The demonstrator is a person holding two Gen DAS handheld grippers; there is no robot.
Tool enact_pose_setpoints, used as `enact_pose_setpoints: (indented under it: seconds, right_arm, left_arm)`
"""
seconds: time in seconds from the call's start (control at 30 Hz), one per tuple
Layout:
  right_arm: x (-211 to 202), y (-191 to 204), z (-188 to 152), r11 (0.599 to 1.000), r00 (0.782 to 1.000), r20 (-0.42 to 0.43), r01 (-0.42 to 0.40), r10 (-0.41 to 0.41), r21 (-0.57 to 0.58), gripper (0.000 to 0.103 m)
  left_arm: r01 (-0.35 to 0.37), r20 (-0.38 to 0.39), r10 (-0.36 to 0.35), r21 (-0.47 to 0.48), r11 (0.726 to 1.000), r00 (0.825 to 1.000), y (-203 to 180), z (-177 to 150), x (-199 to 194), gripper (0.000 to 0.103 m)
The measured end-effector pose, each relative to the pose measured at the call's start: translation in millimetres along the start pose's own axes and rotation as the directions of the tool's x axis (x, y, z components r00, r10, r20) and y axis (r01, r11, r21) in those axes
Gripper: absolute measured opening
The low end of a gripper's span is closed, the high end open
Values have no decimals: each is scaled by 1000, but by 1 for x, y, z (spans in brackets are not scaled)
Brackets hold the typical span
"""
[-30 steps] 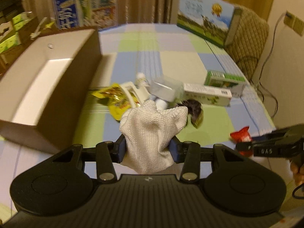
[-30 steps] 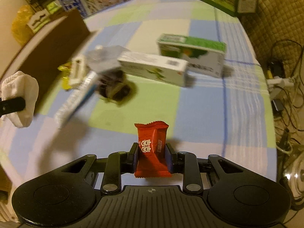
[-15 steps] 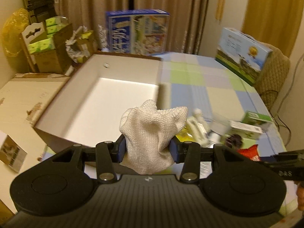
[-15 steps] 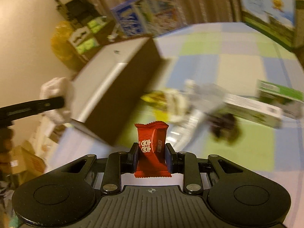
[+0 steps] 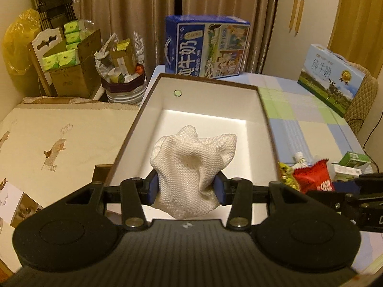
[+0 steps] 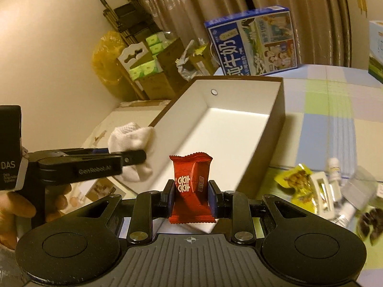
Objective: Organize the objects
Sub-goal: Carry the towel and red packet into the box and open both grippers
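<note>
Nearest in the left wrist view, the left gripper (image 5: pixel 186 186) is clenched on a crumpled white knit cloth (image 5: pixel 191 167), its blue pads pressing the cloth's lower part from both sides while the upper folds bulge above the fingers. Nearest in the right wrist view, the right gripper (image 6: pixel 190 197) is clamped on a red candy wrapper (image 6: pixel 190 191), which stands upright between the pads with its crimped top edge above them. Just beyond both tools lies an open box (image 5: pixel 262 110), brown outside and white inside, with bare floor and walls; the cloth hangs over its near end and the wrapper over its near corner. The box rests on a tablecloth (image 5: pixel 301 122) checked in pale blue, green and cream. To the box's right on that surface lies a small heap: a yellow snack packet (image 6: pixel 295 186), a white clip (image 6: pixel 322 195), a small white bottle (image 6: pixel 334 167) and a dark wrapped item (image 6: pixel 369 222). To the left of the table a cream cover with printed animals (image 5: pixel 55 138) spreads out. Farther back, a blue milk carton box (image 5: pixel 208 47) stands at the table's far edge, with a light-blue carton (image 5: pixel 331 76) at right, cardboard boxes of green packets (image 5: pixel 67 55) at left, and brown curtains (image 5: pixel 134 12) behind.
</note>
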State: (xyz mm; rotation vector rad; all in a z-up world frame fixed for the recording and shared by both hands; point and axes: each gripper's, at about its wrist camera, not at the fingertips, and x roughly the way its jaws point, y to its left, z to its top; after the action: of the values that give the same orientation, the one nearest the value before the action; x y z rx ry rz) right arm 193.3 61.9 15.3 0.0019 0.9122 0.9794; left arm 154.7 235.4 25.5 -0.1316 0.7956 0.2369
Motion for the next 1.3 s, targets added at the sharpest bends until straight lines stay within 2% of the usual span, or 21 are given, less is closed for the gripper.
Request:
enact_pose_setpoints:
  seconds: [0.37, 0.73, 0.8, 0.97, 1.13, 1.3]
  right_arm:
    - [66, 5, 20, 994, 992, -64, 106, -106, -5, 26]
    - [105, -2, 18, 987, 975, -151, 163, -164, -19, 26]
    - [107, -3, 19, 985, 973, -157, 169, -170, -20, 26]
    - [112, -1, 18, 984, 969, -171, 177, -180, -28, 26]
    - [119, 1, 16, 980, 964, -174, 193, -199, -53, 26]
    - [127, 7, 13, 967, 957, -165, 215, -237, -139, 26]
  left_arm:
    - [39, -129, -39, -3, 999, 991, 25, 7, 60, 41]
    - [55, -274, -49, 16, 998, 960, 31, -2, 116, 44]
    - [48, -284, -40, 21, 999, 958, 31, -4, 119, 46]
    - [61, -262, -52, 27, 998, 964, 33, -1, 113, 64]
    - [54, -260, -41, 43, 998, 965, 34, 2, 110, 66]
    - [46, -266, -31, 49, 998, 964, 37, 2, 108, 68]
